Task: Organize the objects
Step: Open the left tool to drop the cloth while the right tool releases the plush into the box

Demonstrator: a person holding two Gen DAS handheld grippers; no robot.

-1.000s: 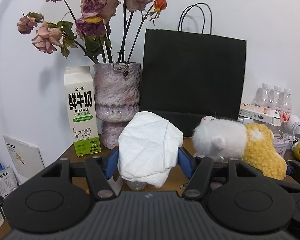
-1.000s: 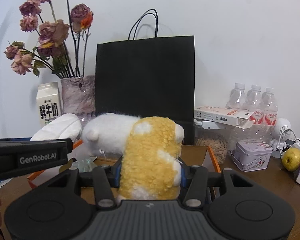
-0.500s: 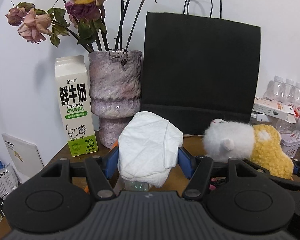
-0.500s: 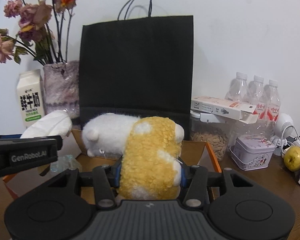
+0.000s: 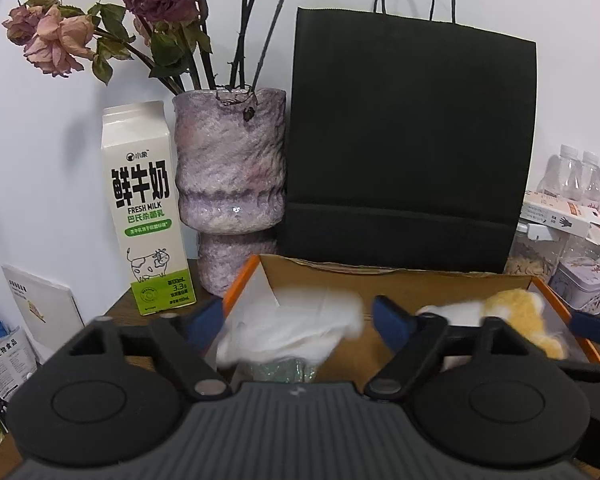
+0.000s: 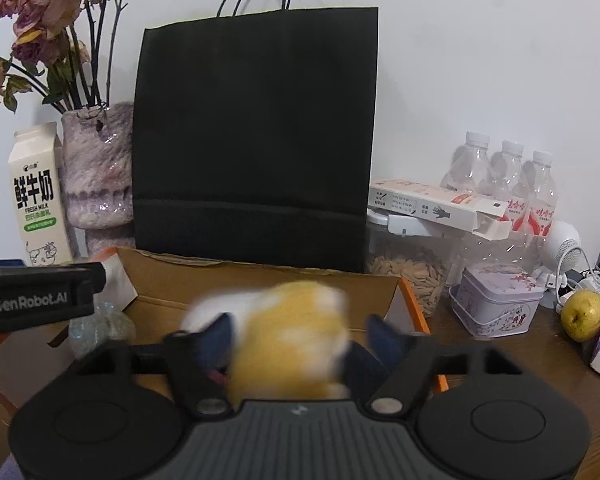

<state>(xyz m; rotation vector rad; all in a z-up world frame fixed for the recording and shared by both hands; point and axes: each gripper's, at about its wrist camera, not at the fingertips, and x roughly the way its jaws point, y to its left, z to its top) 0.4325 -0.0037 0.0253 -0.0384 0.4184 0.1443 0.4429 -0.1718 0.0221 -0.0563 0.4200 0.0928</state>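
Observation:
My left gripper is over an open cardboard box with orange edges. Its jaws have spread and the white cloth bundle sits blurred between them, loose, dropping into the box. My right gripper is over the same box. Its jaws have also spread, and the yellow and white plush toy is blurred between them, falling free. The plush also shows in the left wrist view. The left gripper body shows in the right wrist view.
Behind the box stand a black paper bag, a purple vase with dried roses and a milk carton. To the right are water bottles, a seed jar, a small tin and a yellow fruit.
Both grippers moved forward and down over the box, then opened. The cloth bundle and the plush toy have slipped out of the jaws and are dropping into the box.

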